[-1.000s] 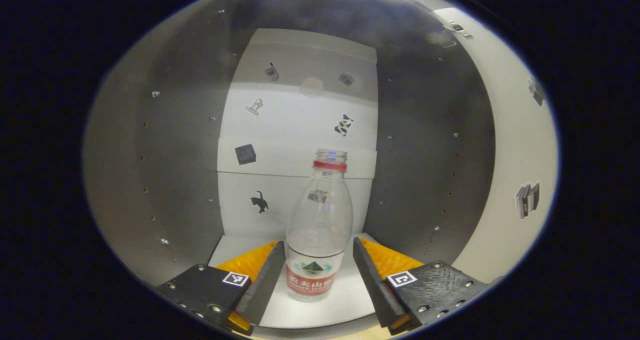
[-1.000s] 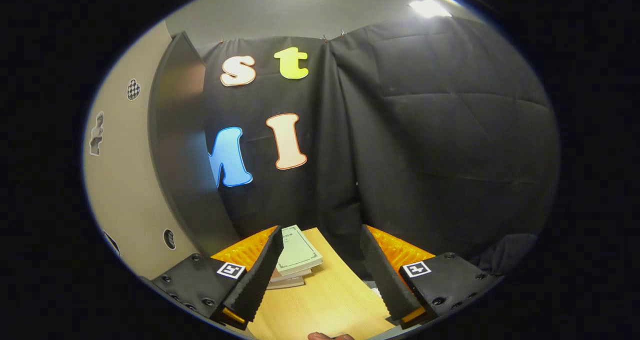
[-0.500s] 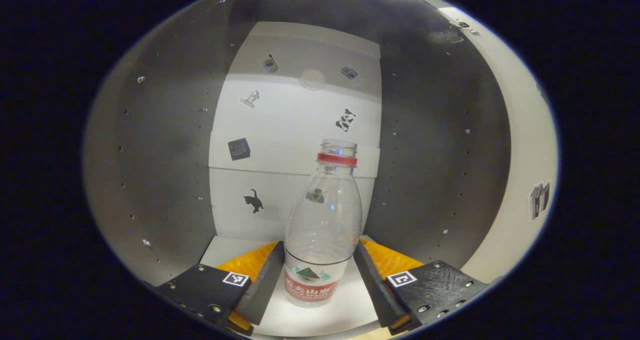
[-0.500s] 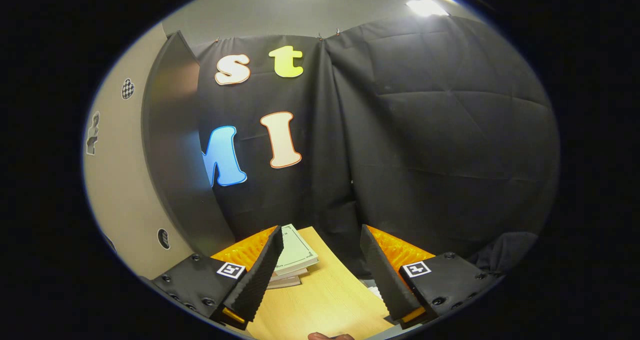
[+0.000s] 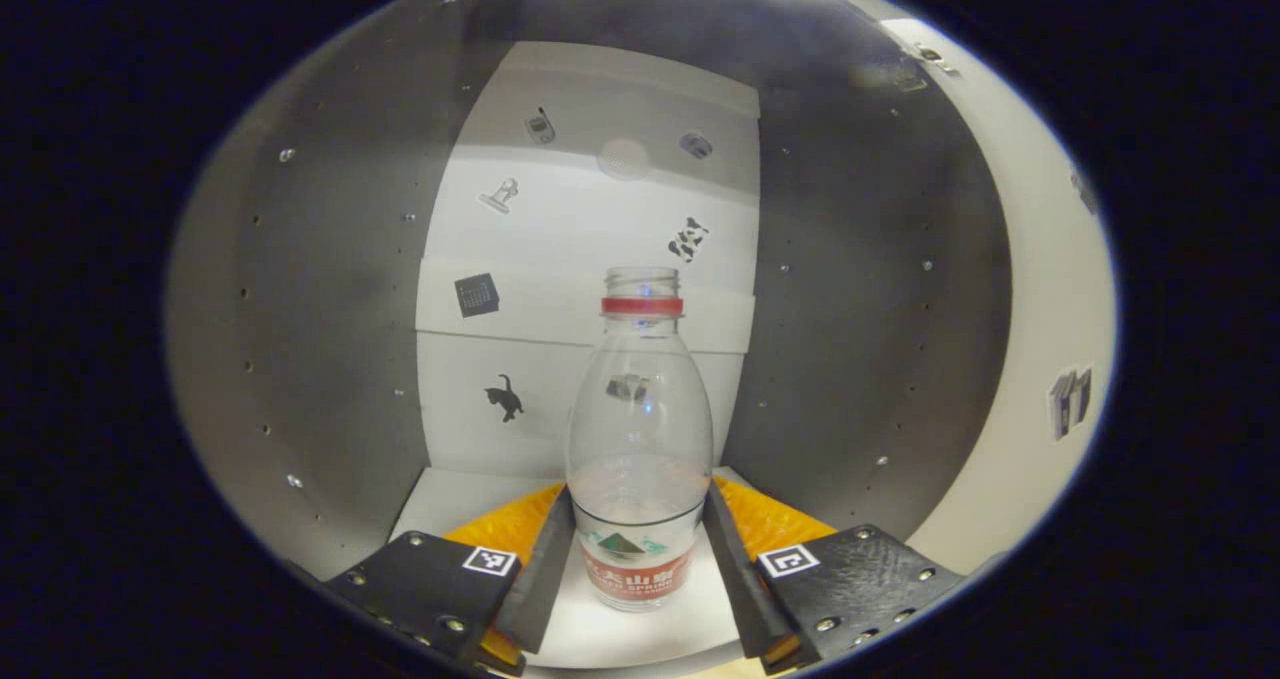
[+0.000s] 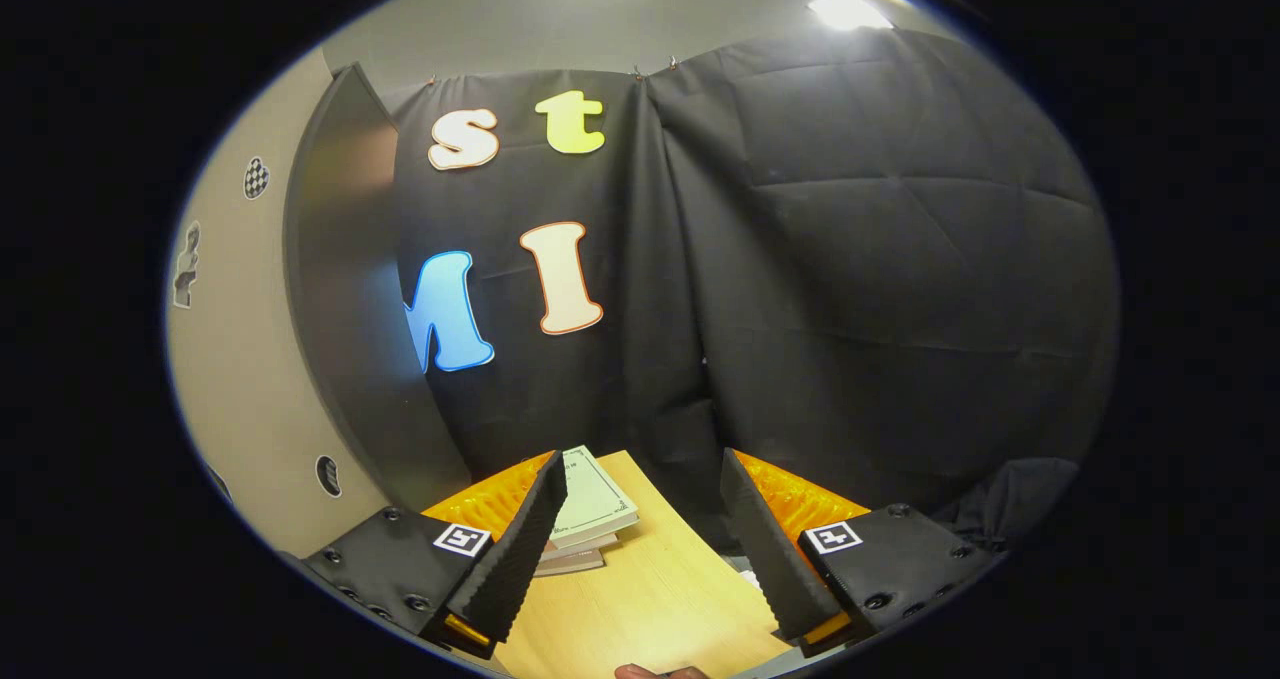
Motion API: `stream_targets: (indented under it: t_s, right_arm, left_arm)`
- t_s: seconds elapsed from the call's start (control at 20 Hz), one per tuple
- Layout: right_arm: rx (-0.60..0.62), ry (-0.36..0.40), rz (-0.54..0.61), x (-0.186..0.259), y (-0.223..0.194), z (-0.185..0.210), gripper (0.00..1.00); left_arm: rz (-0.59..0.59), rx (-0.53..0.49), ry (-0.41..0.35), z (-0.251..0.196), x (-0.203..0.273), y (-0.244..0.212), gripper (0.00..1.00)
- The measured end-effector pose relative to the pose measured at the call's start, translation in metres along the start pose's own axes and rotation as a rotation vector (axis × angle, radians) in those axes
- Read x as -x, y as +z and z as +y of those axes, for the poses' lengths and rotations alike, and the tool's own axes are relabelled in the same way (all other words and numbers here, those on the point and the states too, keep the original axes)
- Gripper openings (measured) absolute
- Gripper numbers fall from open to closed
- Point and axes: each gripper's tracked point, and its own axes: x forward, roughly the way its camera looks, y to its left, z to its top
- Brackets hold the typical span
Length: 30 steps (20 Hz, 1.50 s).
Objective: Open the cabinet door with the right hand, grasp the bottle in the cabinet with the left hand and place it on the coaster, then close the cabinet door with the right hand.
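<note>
Looking into the open grey-walled cabinet [image 5: 330,309] from the left gripper view, with the pale door [image 5: 1040,289] swung wide at the right and hinges near its top. Facing a white back panel [image 5: 590,229] dotted with small stickers: a black cat [image 5: 503,399], a dark cube [image 5: 476,294], a cow-patterned scrap [image 5: 687,240]; no writing legible on any of them. Standing upright and uncapped on the white cabinet floor, well forward of the back panel: the clear plastic bottle [image 5: 640,429], seemingly empty, ringed in red at the neck. Pinched low on its body by the left gripper [image 5: 638,491], one finger laid against each side at label height. Wrapped with a label [image 5: 636,566] showing a green triangular mark above a red band of white characters, too small to make out.

Seen from the right gripper view: a light wooden table [image 6: 650,599] in front of the black cloth wall. Resting on it near the far edge, a short stack of pale green books [image 6: 590,504], the cover print too fine to read. Held above the tabletop with fingers spread wide and nothing between them: the right gripper [image 6: 640,456].
</note>
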Motion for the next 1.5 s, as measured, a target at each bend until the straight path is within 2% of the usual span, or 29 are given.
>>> stream_targets:
  t_s: [0.05, 0.2, 0.5, 0.85, 1.2, 1.5]
  right_arm:
    - [0.000, -0.001, 0.000, 0.002, -0.001, 0.001, 0.98]
    - [-0.014, -0.002, 0.006, 0.011, -0.006, 0.000, 0.98]
    - [-0.058, 0.002, -0.006, 0.032, -0.008, 0.004, 0.98]
    - [-0.016, -0.001, -0.048, 0.059, 0.004, 0.010, 0.98]
    - [-0.043, 0.019, -0.055, 0.090, -0.003, 0.031, 0.98]
    - [-0.037, 0.040, -0.082, 0.123, -0.003, 0.047, 0.98]
  left_arm:
    - [-0.003, 0.000, -0.006, 0.001, 0.001, 0.002, 0.74]
    - [-0.035, -0.032, -0.016, -0.002, 0.015, 0.014, 0.69]
    - [-0.092, -0.147, -0.043, -0.008, 0.070, 0.036, 0.71]
    - [-0.101, -0.135, -0.077, 0.002, 0.149, 0.044, 0.69]
    - [-0.108, -0.142, -0.017, 0.051, 0.234, 0.039, 0.71]
    - [-0.078, -0.141, 0.076, 0.112, 0.300, -0.006, 0.69]
